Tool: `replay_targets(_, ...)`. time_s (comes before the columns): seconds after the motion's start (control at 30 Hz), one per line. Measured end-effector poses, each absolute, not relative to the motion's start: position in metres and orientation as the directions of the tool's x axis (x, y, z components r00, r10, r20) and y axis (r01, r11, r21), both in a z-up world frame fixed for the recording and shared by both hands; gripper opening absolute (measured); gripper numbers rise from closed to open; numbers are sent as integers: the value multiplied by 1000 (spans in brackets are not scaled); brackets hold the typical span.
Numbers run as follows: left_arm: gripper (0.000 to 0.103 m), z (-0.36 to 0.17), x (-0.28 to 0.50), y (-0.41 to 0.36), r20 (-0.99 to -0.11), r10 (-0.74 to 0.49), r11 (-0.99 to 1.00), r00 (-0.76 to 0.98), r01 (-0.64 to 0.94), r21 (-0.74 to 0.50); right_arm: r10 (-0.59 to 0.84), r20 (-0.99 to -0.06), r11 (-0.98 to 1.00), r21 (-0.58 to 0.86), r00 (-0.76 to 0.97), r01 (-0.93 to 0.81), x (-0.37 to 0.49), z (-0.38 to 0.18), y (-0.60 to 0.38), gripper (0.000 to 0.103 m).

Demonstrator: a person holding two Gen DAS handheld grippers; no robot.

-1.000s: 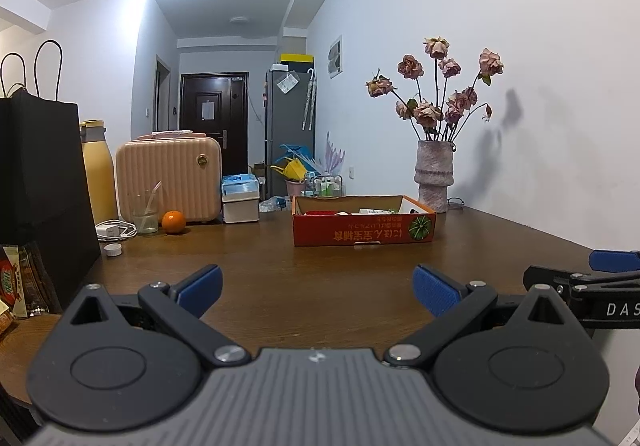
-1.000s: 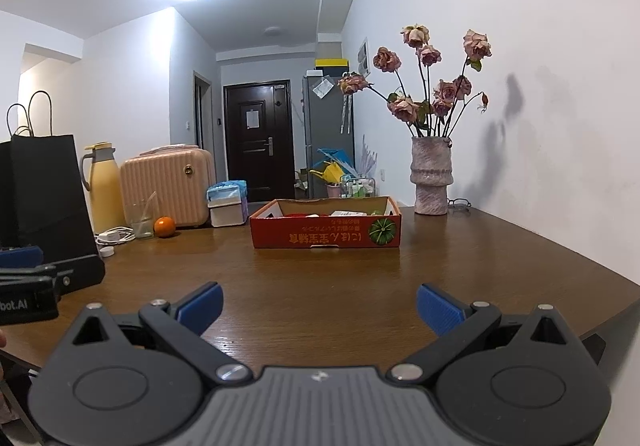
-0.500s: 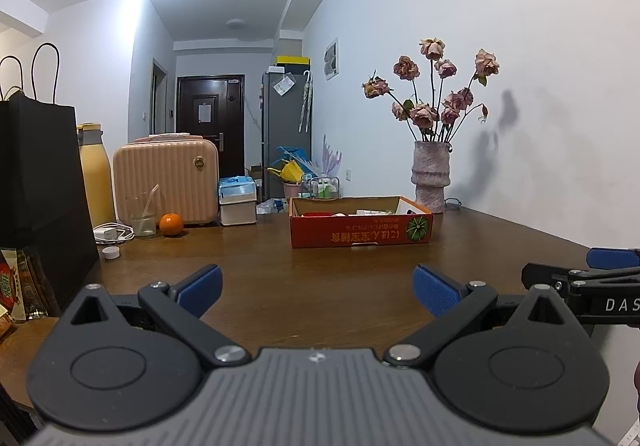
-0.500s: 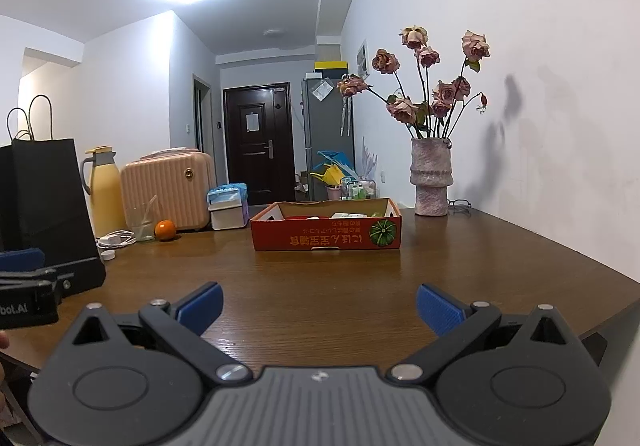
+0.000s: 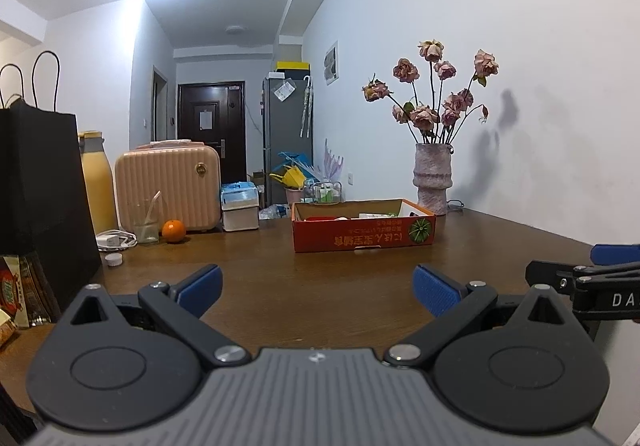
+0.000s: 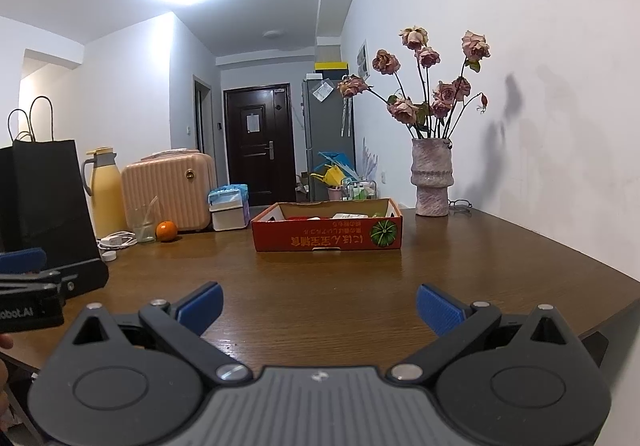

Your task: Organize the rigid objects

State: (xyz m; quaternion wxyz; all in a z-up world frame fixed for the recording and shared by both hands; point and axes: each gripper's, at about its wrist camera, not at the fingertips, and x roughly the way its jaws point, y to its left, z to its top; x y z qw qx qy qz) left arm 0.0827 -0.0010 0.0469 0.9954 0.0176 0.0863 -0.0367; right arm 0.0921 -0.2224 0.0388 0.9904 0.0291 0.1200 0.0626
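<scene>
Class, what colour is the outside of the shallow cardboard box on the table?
Red, on the cardboard box, with yellow print; clearest in the right wrist view.

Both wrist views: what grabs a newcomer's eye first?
The red cardboard box with a melon print, mid-table, straight ahead of both open grippers, the left gripper and the right gripper. Next the vase of dried pink roses by the right wall. Then the clutter at far left: black paper bag, peach mini suitcase, an orange.

Box (image 5: 363,236) on table (image 5: 320,286), vase (image 5: 433,178) behind.
</scene>
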Motion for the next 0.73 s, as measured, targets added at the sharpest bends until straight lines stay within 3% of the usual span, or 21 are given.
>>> replay_targets(0.27,103,45,83,-1,-172,-79,996,982,83,17,129,-234,991,72,964,-116,91,40,-223,103)
replay_targets(0.53,103,37,80,-2,-91,-98,995,991,100,20,123,-240,991,84,963,-106,93,36,-226,103)
replay_targets(0.73,103,23,102,-1,-172,-146,989,974,143,-30,122,-266,991,91,956,-101,101,28,-229,103)
